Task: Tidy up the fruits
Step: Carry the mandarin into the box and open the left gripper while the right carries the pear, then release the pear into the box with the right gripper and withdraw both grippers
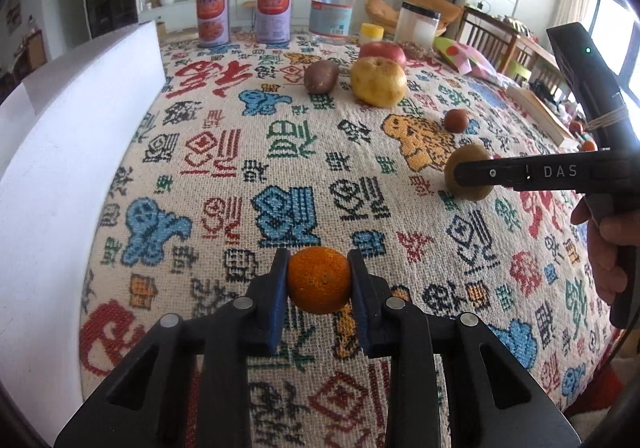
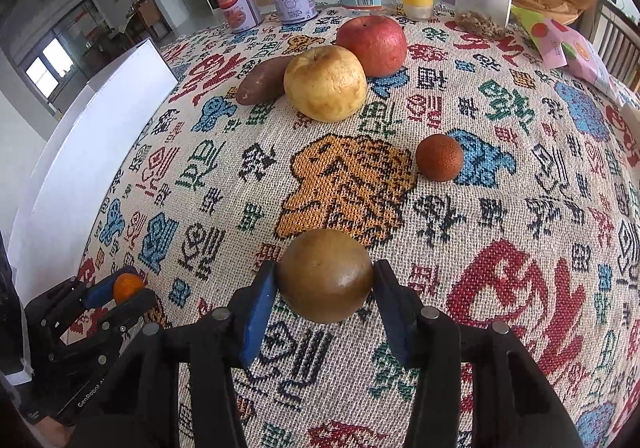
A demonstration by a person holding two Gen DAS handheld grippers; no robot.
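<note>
Right gripper (image 2: 325,280) half-hiding brown fruit (image 2: 325,275)

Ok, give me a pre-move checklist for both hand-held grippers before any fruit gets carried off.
1. Left hand-held gripper clamped on the small orange: ok, pads press both sides.
2. Right hand-held gripper gripping the brown round fruit: cannot tell; both pads sit at its sides, contact unclear.
3. Brown round fruit lifted off the tablecloth: cannot tell.
4. White box free to receive fruit: cannot tell, inside hidden.
5. Yellow apple, red apple, sweet potato clear of both grippers: ok.
</note>
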